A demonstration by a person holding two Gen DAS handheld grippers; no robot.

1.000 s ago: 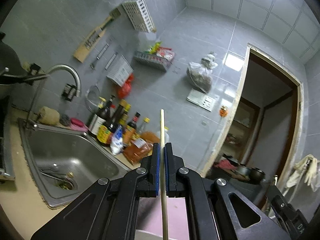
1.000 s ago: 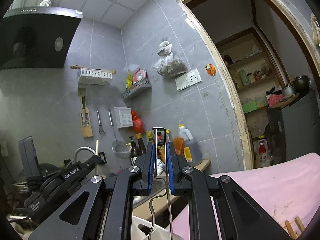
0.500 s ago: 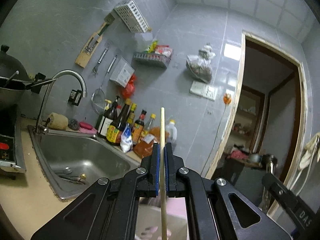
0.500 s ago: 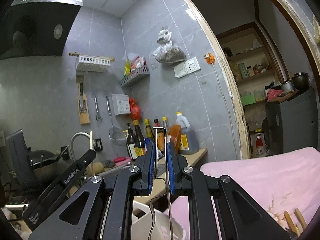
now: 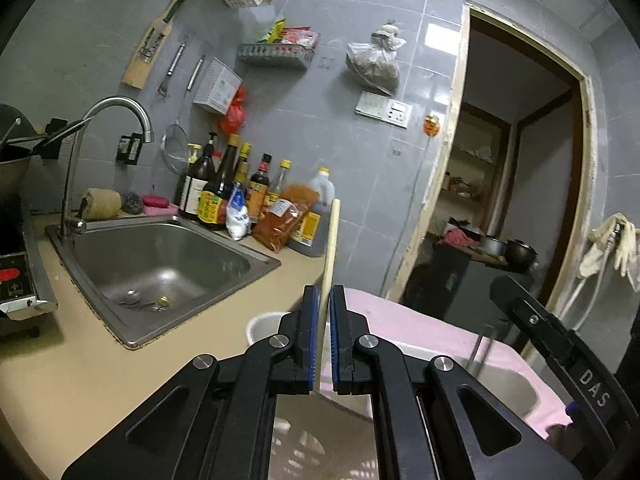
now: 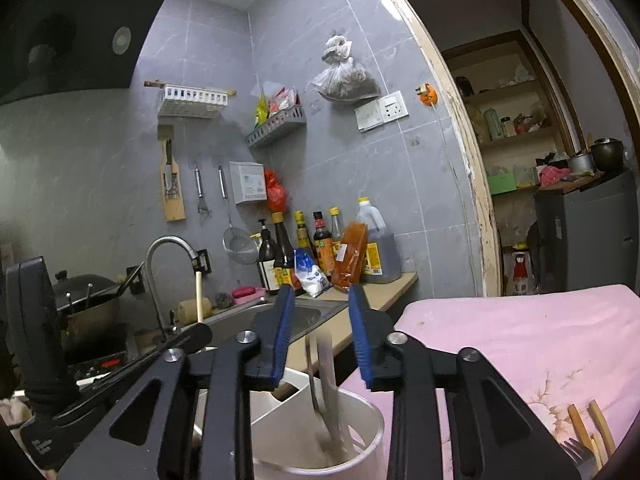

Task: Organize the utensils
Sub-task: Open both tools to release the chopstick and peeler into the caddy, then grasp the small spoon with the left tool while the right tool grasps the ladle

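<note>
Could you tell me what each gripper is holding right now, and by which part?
The left gripper pinches a wooden chopstick partway along its shaft. The right gripper is open and holds nothing; a metal utensil stands in the white holder.

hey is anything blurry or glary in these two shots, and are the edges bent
Right wrist view: the metal utensil dropping into the white holder between the open right tongs is motion-smeared; the rest is sharp. Left wrist view: the chopstick in the left tongs is crisp, with glare on a wall tile. Both views bow at the edges, doorframe included.

Pale wood chopstick (image 5: 329, 256); white holder (image 6: 360, 432); pink cloth (image 6: 520, 344), faint floral print; blue-padded black tools.
</note>
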